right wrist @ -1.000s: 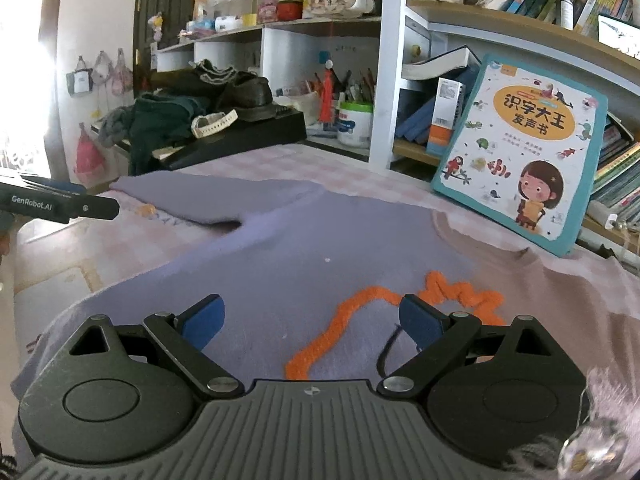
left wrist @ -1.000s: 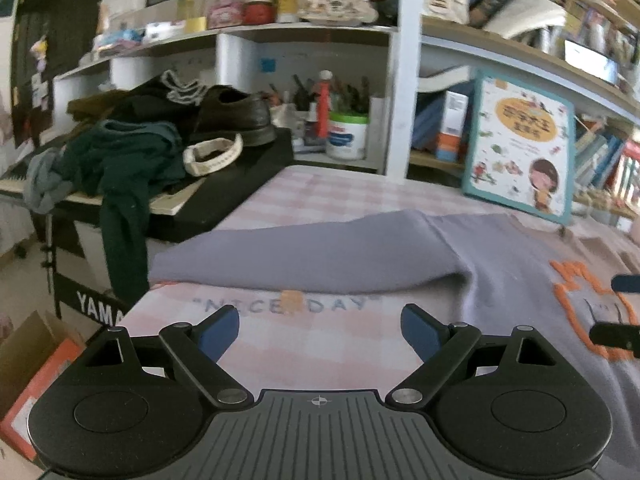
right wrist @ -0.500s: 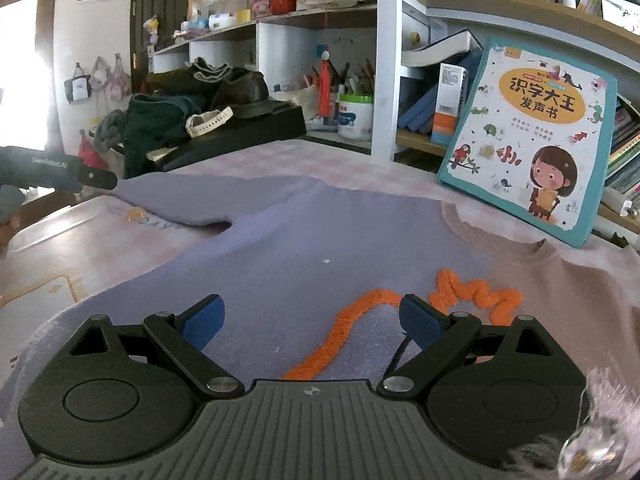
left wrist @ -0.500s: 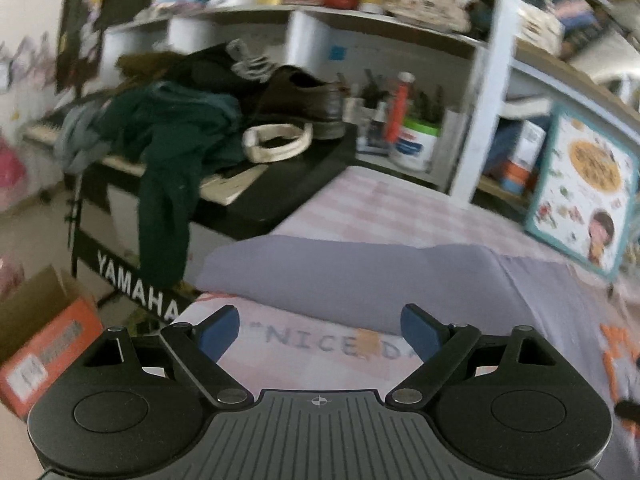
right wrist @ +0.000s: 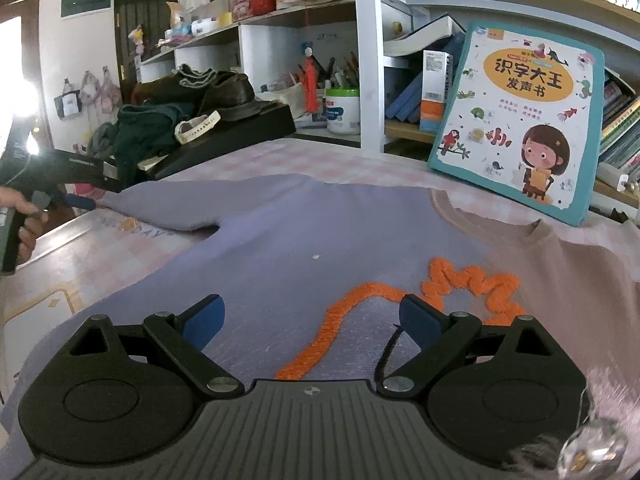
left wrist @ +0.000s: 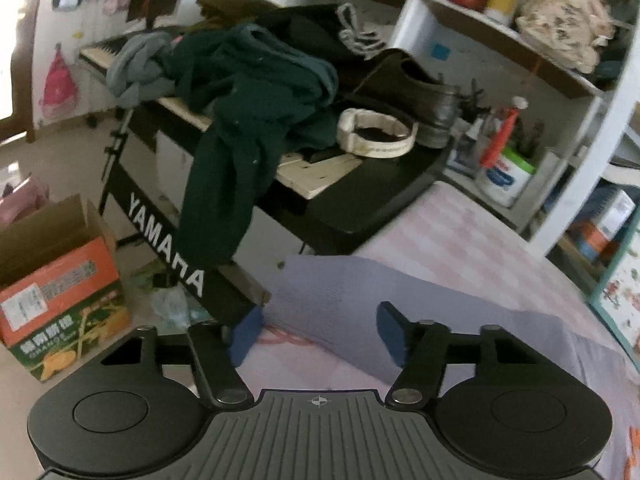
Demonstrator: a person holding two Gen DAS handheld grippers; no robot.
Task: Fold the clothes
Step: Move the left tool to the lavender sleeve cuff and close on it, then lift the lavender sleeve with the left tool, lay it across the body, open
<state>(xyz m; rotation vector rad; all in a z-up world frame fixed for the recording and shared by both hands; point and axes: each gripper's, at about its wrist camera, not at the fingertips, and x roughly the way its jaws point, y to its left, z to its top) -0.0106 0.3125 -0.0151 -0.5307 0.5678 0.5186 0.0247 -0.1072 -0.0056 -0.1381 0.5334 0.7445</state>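
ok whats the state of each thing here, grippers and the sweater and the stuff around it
left gripper: open, at the cuff of the sleeve
right gripper: open, empty, over the sweater's front
sweater: flat, unfolded, sleeve stretched out
picture book: closed, propped upright
cardboard box: flaps open
green garment: crumpled, hanging off the keyboard

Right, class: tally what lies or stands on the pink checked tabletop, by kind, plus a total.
Sweaters: 1, the lilac sweater with orange trim.
Books: 1, the picture book propped against the shelf.
Total: 2
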